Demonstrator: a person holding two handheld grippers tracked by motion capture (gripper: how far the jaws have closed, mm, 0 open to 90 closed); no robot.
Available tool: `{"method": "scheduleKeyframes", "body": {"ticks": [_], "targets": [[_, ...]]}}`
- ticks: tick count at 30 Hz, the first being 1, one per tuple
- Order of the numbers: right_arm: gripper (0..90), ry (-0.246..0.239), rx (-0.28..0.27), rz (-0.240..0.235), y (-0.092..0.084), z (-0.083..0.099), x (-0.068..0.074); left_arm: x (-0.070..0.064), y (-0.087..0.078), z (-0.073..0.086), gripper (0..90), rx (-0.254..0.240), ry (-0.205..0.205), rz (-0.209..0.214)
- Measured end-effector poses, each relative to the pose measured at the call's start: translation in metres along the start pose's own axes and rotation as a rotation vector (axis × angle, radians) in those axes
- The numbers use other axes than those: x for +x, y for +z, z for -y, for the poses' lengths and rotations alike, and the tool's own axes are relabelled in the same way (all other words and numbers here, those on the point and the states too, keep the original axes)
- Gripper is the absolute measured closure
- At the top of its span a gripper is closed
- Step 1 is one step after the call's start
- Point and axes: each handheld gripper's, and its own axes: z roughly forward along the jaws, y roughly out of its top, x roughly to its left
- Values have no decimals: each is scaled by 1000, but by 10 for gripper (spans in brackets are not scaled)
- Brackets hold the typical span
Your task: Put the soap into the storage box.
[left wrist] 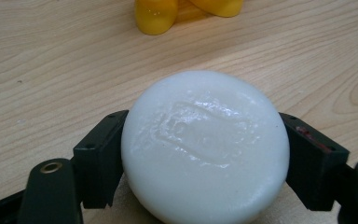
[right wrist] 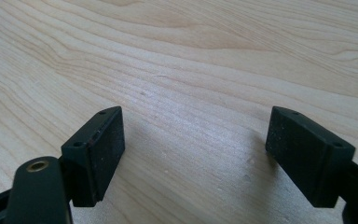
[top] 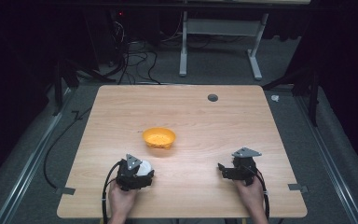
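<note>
high view: the left gripper (top: pixel 140 173) clamps a white soap bar (top: pixel 144 167) at the table's (top: pixel 205 126) near edge, short of the orange bowl (top: pixel 159 137).

left gripper view: jaws press its rounded sides; glossy, probably slippery, firm, so grip mid-width.

right gripper view: right gripper (right wrist: pixel 193 154) gapes wide, empty.

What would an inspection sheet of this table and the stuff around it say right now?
Surface: wooden table, bare grain, a small round dark spot near the far edge.
Job's things: white round object between the left gripper's jaws; orange bowl beyond it.
Clutter: nothing seen.
Grippers: left gripper shut on the white object; right gripper open over bare wood.
Cables: one trails from each gripper; loose black cables on the floor.
Surroundings: grey carpet, white table frame, dark curtains.
</note>
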Motion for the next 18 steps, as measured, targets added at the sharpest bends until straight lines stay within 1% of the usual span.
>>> {"method": "scheduleKeyframes", "body": {"ticks": [2,6,8,11,18], "targets": [[205,1,0,0,0,0,0,0,-2,-2,239,-3,5,4],[205,1,1,0,0,0,0,-2,-7,-8,239,-17,13,27],[205,1,1,0,0,0,0,-2,-9,-11,239,-28,7,38],[205,1,0,-1,0,0,0,-3,-11,-15,239,-27,14,46],[205,2,-2,-1,0,0,0,-4,-15,-22,239,-37,12,72]]}}
